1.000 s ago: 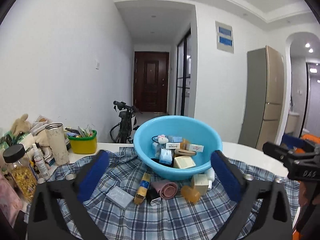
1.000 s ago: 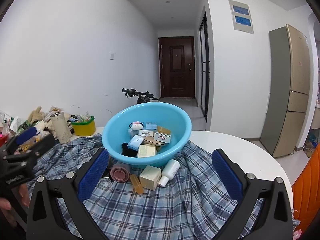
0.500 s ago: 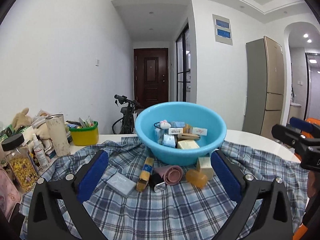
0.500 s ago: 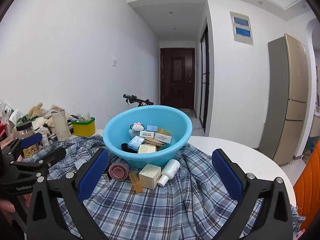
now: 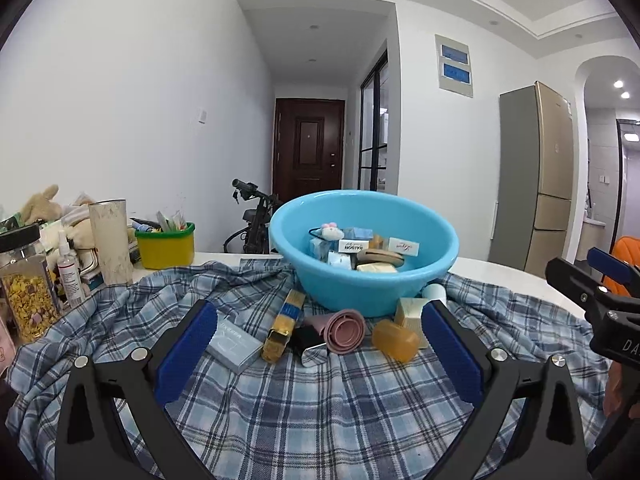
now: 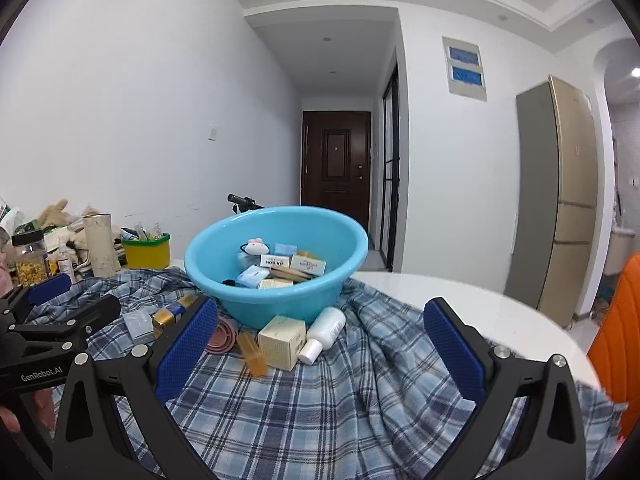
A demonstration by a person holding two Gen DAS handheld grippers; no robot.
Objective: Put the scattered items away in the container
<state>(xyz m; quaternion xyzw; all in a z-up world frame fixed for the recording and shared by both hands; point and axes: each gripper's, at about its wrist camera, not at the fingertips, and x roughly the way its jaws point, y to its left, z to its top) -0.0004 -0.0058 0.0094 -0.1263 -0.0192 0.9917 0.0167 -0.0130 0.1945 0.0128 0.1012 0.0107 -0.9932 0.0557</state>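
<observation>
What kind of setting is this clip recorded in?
Most likely a lived-in flat, in a dining or kitchen area off the entry hall. A tall fridge stands at the right, a dark front door closes the hallway, and a bicycle is parked behind the cluttered table.

Left wrist view: taken low over the cloth, facing the basin head-on toward the hallway door; basin near and centred; own fingers framed at the bottom corners.

Right wrist view: taken from a point further right, likewise low, facing the same way; basin set left of centre, bare counter seen at right.

Shared field: basin, cloth, the items before the basin, door, fridge. Each gripper is caught at the edge of the other's view.
</observation>
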